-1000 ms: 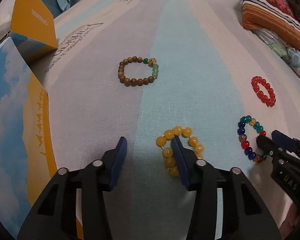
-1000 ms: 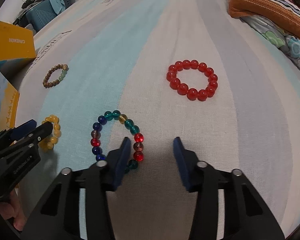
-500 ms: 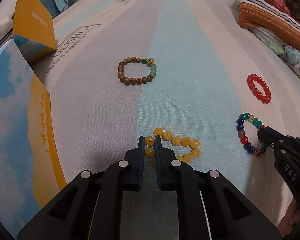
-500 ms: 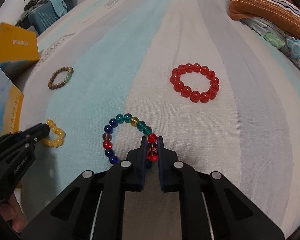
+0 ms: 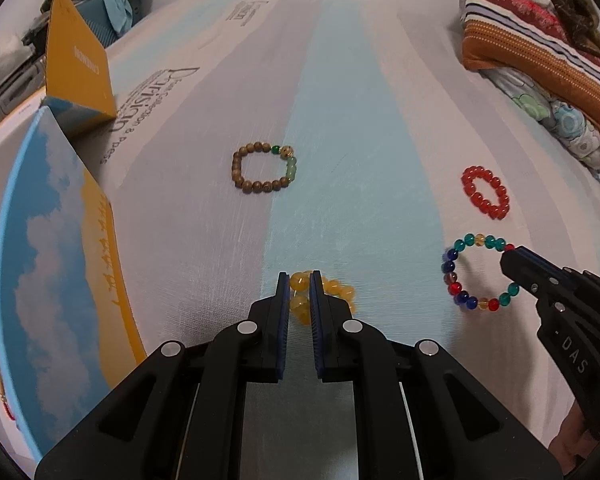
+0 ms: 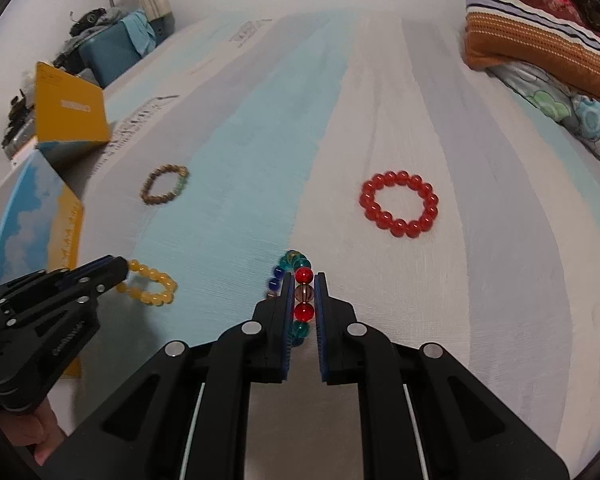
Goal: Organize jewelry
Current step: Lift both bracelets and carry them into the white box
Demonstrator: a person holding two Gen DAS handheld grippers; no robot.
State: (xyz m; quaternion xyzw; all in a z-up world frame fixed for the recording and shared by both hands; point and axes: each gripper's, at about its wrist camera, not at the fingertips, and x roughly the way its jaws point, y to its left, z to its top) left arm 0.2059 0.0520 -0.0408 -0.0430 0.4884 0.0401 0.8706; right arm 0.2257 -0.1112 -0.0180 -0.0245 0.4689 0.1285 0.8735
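Left fingers [image 5: 283, 300] pinching yellow bead bracelet [image 5: 332, 292], trailing rightward on bed sheet [image 5: 340, 140]. Right fingers [image 6: 321, 300] clamping multicolored bead bracelet [image 6: 303, 292]. Lying ahead: wooden bead bracelet [image 5: 264, 168], red bead bracelet [image 6: 399, 204]. Standing leftward: box [image 5: 56, 240].

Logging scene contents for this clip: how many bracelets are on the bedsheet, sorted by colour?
Yellow bracelet: 1, clamped in the left tool
Multicolour bracelet: 1, clamped in the right tool
Red bracelet: 1
Brown bracelet with green beads: 1
Total: 4
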